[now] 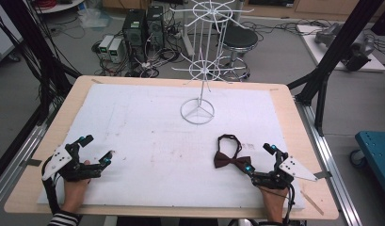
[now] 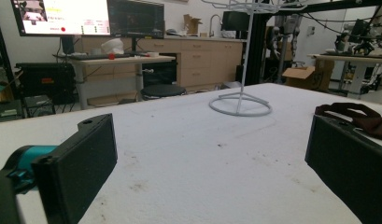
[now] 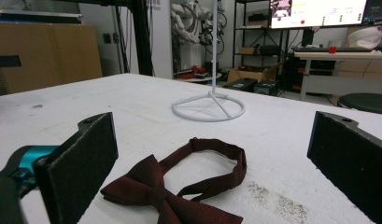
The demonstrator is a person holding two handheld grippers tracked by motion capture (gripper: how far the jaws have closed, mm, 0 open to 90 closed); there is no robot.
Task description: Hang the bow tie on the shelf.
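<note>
A dark red bow tie (image 1: 230,154) with its strap looped lies flat on the white mat, right of centre. In the right gripper view the bow tie (image 3: 179,186) lies just ahead of the jaws, partly between them. My right gripper (image 1: 260,158) rests on the mat beside it, open, nothing held. My left gripper (image 1: 97,149) sits at the mat's near left, open and empty. A white wire display stand (image 1: 198,111) rises from its ring base at the back centre. From the left gripper view the stand base (image 2: 239,105) lies ahead and the bow tie (image 2: 357,116) at far right.
The white mat (image 1: 148,141) covers a wooden table (image 1: 82,87). Beyond the far edge stand a black stool (image 1: 238,40), computer towers (image 1: 143,26) and cables on the floor. Black frame posts flank the table at both sides.
</note>
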